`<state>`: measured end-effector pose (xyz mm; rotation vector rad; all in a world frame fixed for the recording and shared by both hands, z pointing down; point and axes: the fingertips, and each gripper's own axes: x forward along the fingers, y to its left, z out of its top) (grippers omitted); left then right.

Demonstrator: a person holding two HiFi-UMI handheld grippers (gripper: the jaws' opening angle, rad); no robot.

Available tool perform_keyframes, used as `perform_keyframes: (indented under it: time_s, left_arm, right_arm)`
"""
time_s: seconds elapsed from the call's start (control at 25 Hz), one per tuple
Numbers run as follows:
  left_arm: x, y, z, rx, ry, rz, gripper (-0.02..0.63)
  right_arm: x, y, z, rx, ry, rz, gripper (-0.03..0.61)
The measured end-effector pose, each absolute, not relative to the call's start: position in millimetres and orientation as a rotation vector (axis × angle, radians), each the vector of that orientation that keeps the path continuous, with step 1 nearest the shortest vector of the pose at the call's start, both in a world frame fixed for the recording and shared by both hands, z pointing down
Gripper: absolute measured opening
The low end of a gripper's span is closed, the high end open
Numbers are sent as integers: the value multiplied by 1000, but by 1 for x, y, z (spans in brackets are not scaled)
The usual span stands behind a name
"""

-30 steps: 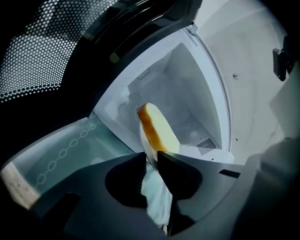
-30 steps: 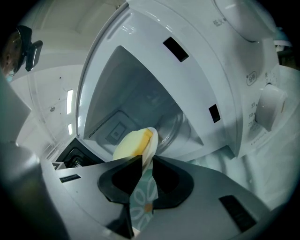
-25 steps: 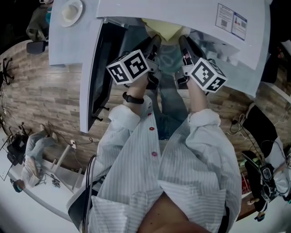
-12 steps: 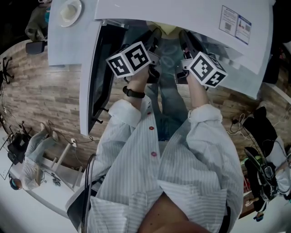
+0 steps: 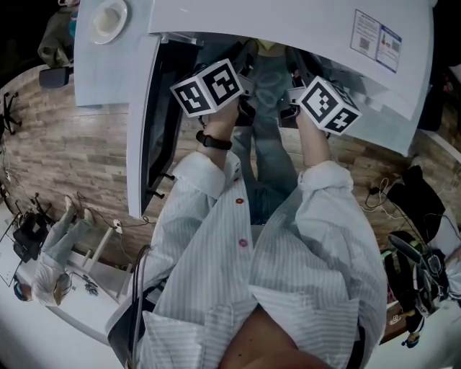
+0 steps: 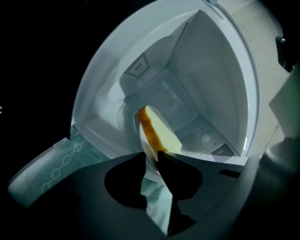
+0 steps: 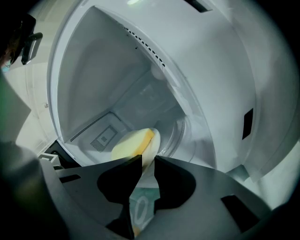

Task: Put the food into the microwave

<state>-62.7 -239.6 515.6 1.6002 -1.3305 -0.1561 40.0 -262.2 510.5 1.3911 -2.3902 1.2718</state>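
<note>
**Plate in the cavity on a two-sided rim grip, left side loosening**

Nearest: the left gripper [image 6: 151, 153] had its jaws a narrow slit apart, pads on the plate's rim. They had just been easing open. The right gripper [image 7: 148, 158] had its jaws clamped on the opposite rim of the plate [image 7: 157, 140]. The food [image 7: 129, 143], a pale yellow mound with an orange edge, sat on the plate. Plate and food were already inside the microwave [image 5: 288, 18] cavity, over the glass turntable [image 7: 178, 133]. I could not tell whether the plate rested on it.

Risks, as judged:
- If the plate was not yet down, a left side let go ahead of the right would leave it hanging from one thin pinch. It could tip and the food slide off.
- Both grips were at the rim only, so a small twist of either hand could lever the plate loose.
- An uneven pull-back could drag the plate off centre or knock it against a cavity wall.
- The open door [image 5: 144, 122] stood close on the left, so a bump on withdrawal was possible.

Writing:
- The small label plate [image 6: 137, 65] inside the cavity was illegible.
- Farther off, the sticker [image 5: 374, 37] on the microwave top carried blue print and a code square, too small to read.
- No brand could be made out.
- The white bowl [image 5: 112, 18] on top showed no marking.
</note>
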Motion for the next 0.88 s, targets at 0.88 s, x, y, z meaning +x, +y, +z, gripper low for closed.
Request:
perform_keyframes:
  time_s: [0.88]
  left_arm:
    - [-66,-249,515,1630,-1345,-57,91]
  right_arm:
    - [38,-275,510,1457,-2365,1117,98]
